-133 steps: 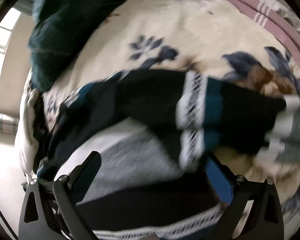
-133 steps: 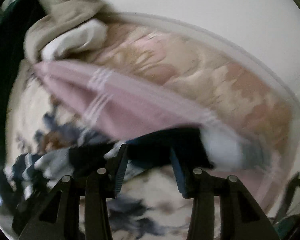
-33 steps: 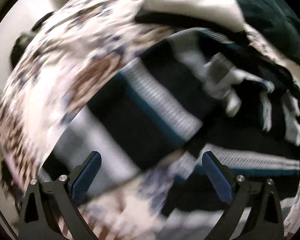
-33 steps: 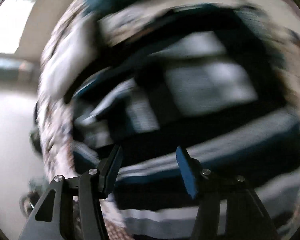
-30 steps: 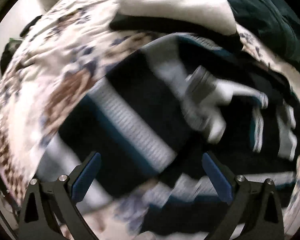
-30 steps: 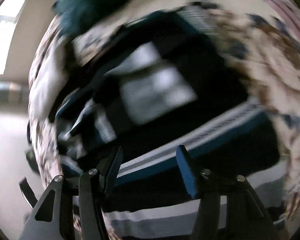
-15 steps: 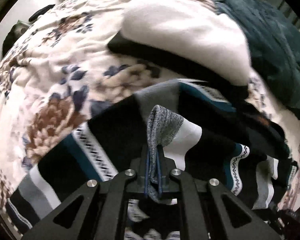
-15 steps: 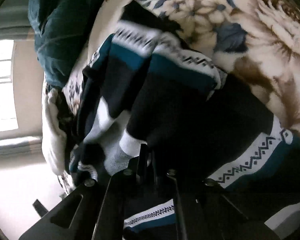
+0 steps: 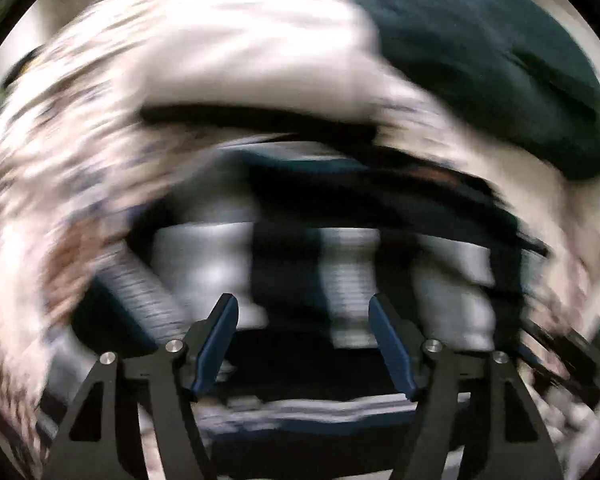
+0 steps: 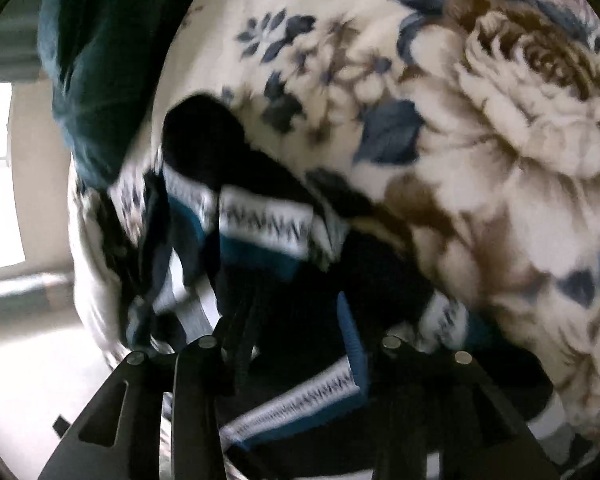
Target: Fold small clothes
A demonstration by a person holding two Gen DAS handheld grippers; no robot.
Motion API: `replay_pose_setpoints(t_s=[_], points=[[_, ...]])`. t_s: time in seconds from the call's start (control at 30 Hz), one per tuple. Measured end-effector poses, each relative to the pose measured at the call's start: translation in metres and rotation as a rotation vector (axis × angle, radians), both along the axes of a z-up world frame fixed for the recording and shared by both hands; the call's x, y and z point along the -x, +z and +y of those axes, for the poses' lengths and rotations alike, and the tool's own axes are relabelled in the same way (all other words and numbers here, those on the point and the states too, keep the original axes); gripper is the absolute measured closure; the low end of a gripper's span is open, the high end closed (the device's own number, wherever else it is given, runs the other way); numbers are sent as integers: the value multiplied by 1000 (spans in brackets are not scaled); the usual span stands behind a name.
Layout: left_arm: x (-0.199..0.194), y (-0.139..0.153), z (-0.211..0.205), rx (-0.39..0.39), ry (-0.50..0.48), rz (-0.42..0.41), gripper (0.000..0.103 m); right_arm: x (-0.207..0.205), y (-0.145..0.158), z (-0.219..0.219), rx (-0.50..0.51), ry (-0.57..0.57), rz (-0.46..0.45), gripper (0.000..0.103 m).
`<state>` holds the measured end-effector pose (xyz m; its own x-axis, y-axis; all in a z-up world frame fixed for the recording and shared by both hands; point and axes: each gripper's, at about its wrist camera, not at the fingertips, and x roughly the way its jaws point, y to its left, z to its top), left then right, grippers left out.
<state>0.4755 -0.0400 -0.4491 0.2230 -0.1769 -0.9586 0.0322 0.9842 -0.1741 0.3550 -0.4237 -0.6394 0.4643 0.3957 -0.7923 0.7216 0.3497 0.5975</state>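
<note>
Knit sweater [image 9: 340,280] under part-open, empty left hand-held gripper [image 9: 303,338]

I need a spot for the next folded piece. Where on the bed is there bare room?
Bare floral blanket lies beyond the patterned sweater, bordered by the dark green cloth. Nearer both grippers the sweater covers everything; the left view is too blurred to judge.

The left gripper [image 9: 303,324] pointed steeply downward; its jaws had just been opening and stood apart with nothing clamped. The right gripper [image 10: 296,320] angled downward, jaws likewise just opened, pads gripping nothing.
</note>
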Motion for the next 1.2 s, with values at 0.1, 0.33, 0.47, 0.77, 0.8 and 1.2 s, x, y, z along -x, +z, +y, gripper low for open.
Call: replay_pose_setpoints(t_s=[0.1, 0.33, 0.47, 0.77, 0.8, 1.2], points=[[-23, -8, -85, 67, -193, -15, 37, -1, -14, -10, -46, -113, -38, 62], [-57, -59, -242, 85, -573, 68, 37, 21, -5, -16, 19, -155, -25, 98], [-49, -71, -288, -18, -703, 49, 37, 22, -5, -12, 26, -140, -33, 98], [-122, -76, -254, -244, -452, -79, 39, 26, -8, -9, 25, -133, -11, 99], [-125, -68, -246, -219, -430, -74, 39, 28, -8, -9, 26, -132, -11, 99], [-57, -103, -313, -136, -741, 47, 69, 23, -6, -9, 69, -79, 17, 99]])
